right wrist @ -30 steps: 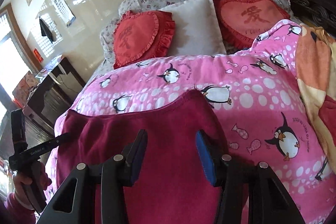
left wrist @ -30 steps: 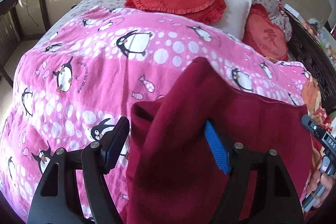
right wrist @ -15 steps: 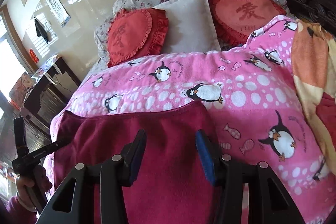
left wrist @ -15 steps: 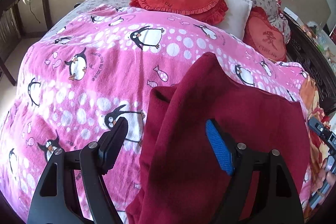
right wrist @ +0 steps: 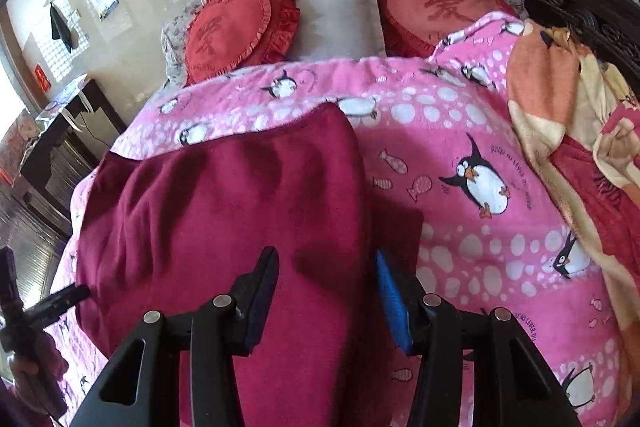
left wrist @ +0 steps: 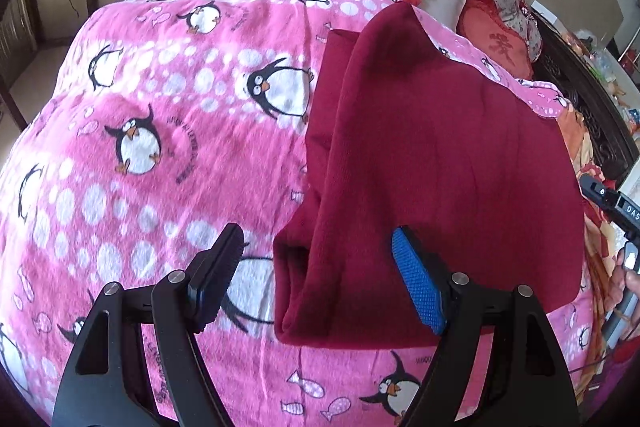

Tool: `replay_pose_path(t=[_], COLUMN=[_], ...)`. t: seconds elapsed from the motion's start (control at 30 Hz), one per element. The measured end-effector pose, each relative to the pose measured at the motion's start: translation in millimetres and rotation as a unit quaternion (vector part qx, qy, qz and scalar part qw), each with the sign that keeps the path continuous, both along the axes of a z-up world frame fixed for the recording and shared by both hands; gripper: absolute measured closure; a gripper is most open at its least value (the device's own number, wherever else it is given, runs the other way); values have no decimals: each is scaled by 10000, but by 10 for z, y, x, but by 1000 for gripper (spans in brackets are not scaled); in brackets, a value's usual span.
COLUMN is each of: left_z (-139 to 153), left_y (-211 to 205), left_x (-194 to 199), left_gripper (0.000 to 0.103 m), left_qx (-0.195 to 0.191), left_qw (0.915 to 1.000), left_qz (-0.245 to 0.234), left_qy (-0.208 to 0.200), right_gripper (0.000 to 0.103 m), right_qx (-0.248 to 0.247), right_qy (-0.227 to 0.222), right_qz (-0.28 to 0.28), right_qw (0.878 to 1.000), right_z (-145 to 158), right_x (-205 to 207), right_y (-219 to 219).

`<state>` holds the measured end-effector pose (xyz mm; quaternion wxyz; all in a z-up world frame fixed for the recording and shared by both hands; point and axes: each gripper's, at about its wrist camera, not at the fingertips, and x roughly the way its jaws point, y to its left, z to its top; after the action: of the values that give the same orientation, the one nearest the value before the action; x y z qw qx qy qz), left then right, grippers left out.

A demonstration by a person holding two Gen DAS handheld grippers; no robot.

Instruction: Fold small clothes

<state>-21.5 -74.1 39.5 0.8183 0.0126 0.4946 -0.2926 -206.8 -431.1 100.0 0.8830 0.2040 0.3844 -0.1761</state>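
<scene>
A dark red garment (left wrist: 440, 147) lies folded on the pink penguin blanket (left wrist: 160, 147), with its doubled left edge facing my left gripper. My left gripper (left wrist: 320, 275) is open and empty, hovering just above the garment's near left corner. In the right wrist view the same garment (right wrist: 240, 207) spreads across the blanket (right wrist: 480, 247). My right gripper (right wrist: 326, 295) is open and empty, low over the garment's near right edge. The other gripper's handle shows at each view's edge.
Red heart cushions (right wrist: 236, 31) and a white pillow (right wrist: 336, 15) lie at the head of the bed. An orange and red blanket (right wrist: 568, 115) is bunched at the right. A dark desk (right wrist: 60, 131) stands to the left, a dark carved bed frame (left wrist: 592, 107) to the right.
Both grippers have pulled back towards the near side and away from the garment. The garment now lies flat and let go on the blanket. Both stay open.
</scene>
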Motion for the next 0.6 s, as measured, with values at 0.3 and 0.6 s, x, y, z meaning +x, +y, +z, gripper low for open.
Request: replay_pose_path(t=[0.3,0.6], left_z=[-193,-203], left_y=[153,152], left_x=[-25,-50], left_gripper=[25,25], left_qx=[-218,-139], left_qw=[9991,9997], left_qz=[187,130], left_qy=[320,178], right_gripper=[56,51], right_qx=[287,511], right_qy=[494,408], right_qz=[748,842], right_qw=[9956,9943], right_z=[-219,-48], right_x=[321,477], right_y=[419,699])
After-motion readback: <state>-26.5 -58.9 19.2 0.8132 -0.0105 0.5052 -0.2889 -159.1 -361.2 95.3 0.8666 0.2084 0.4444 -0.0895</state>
